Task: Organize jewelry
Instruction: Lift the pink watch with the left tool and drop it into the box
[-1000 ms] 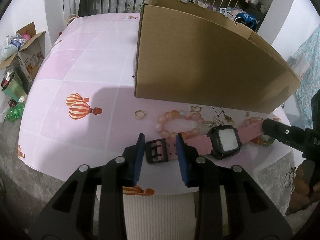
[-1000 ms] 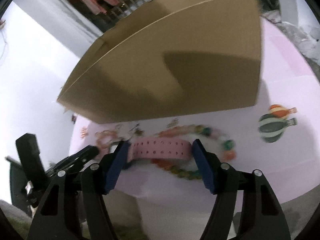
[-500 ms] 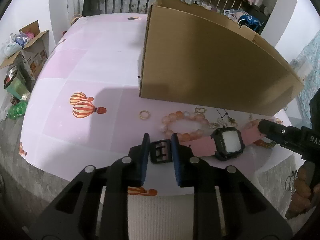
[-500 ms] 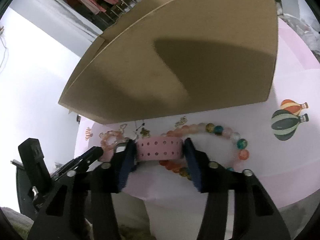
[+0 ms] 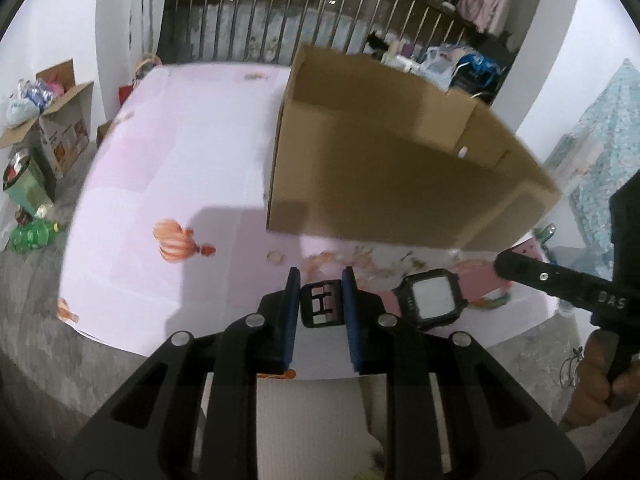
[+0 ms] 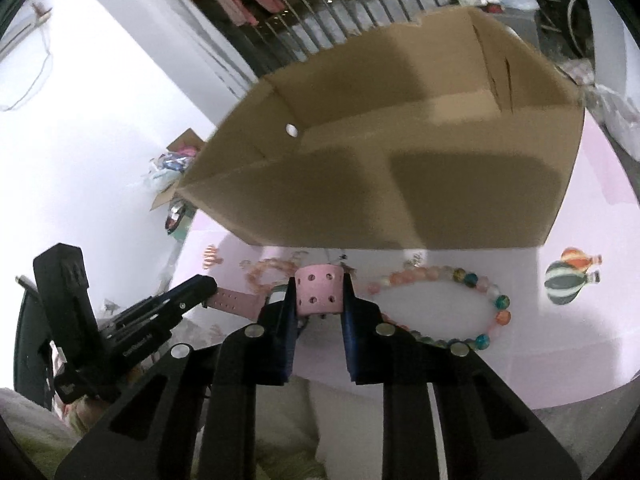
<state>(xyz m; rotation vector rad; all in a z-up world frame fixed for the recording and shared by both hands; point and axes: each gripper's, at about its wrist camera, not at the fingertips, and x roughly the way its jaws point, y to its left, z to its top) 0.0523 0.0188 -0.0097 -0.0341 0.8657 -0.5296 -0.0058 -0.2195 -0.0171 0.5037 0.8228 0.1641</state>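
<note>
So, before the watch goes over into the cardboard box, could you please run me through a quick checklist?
1. Left tongs grip the watch's buckle end: ok, blue pads press on it from both sides.
2. Right tongs grip the pink strap: ok; its jaws are closing, with the strap between the pads.
3. Watch face hangs free between the two tongs: ok.
4. Cardboard box open on top: ok.
5. Box floor free to take the watch: cannot tell, mostly hidden.
6. Bead bracelet not caught on the strap: cannot tell; its near side passes behind the right tongs.
</note>
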